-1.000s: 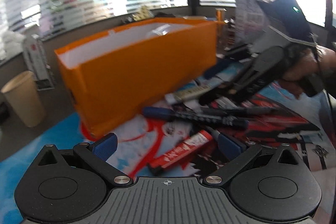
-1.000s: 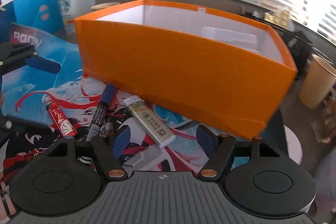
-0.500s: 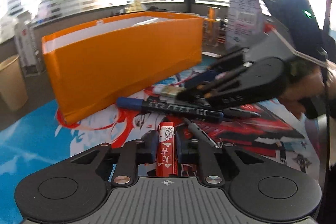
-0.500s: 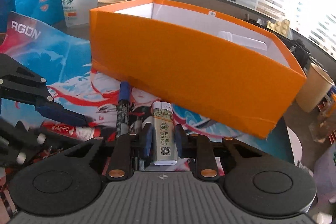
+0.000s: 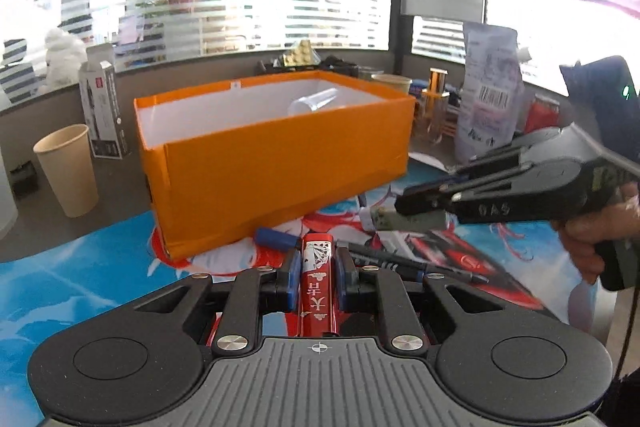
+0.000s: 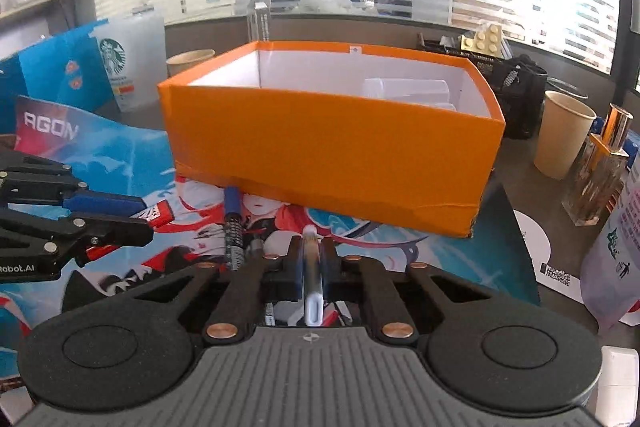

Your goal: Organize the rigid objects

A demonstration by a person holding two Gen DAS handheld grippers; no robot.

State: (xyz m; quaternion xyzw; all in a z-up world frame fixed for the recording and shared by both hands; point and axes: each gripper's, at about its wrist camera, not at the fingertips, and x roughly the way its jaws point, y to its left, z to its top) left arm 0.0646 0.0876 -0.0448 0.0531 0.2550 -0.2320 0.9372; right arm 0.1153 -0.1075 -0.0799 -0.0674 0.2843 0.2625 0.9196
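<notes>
Left gripper (image 5: 317, 269) pinches a red lighter (image 5: 317, 281) between its blue pads, lifted off the printed mat (image 5: 80, 267). Right gripper (image 6: 311, 263) is clamped on a white lighter (image 6: 312, 279), held edge-on, also off the mat. Orange box (image 5: 280, 167) sits at the mat's far edge, open top, a clear plastic cup (image 5: 314, 103) lying inside. Blue-capped marker (image 6: 233, 227) and a dark pen (image 5: 416, 265) lie on the mat just beside the box's near wall. Paper cup (image 5: 68, 169) stands off the mat's left edge.
</notes>
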